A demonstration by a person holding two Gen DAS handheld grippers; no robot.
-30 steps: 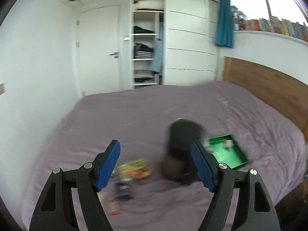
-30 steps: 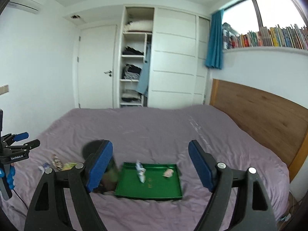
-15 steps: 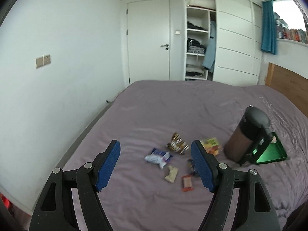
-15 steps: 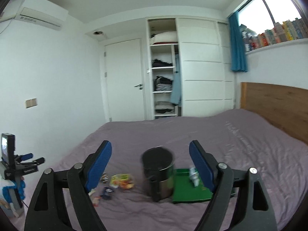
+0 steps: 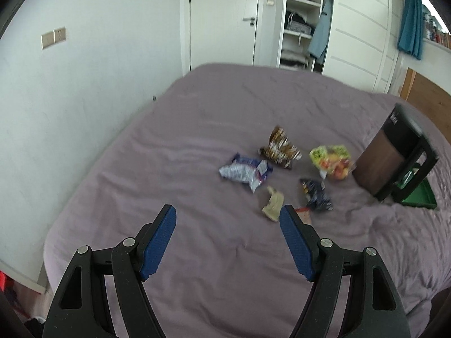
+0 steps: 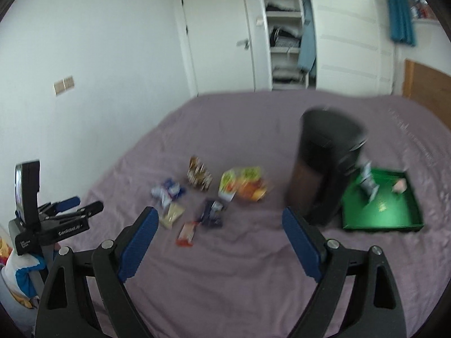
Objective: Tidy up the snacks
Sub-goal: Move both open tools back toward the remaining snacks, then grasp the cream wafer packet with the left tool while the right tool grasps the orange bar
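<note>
Purple-sheeted bed [image 5: 197,129] in a white bedroom. Scattered mid-bed: crumpled snack wrappers [image 5: 245,170], white-blue, brown-gold [image 5: 279,148], yellow-green [image 5: 332,160], dark blue [image 5: 315,194], beige. Right of them, dark bin [image 6: 324,166]; beyond it, green tray [image 6: 386,217] with two wrappers inside. Left gripper [image 5: 228,219] and right gripper [image 6: 220,219] both gaping, empty, above near bedding.

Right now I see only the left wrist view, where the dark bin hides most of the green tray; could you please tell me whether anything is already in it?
Observer: Yes, the green tray holds two pieces: a crumpled pale wrapper and a small pinkish one.
Operator: Thank you. Is the right claw holding anything?
Observer: No, the right claw is open and empty.
Operator: What lies behind my right finger?
Observer: A red packet, flat on the bedspread.
</note>
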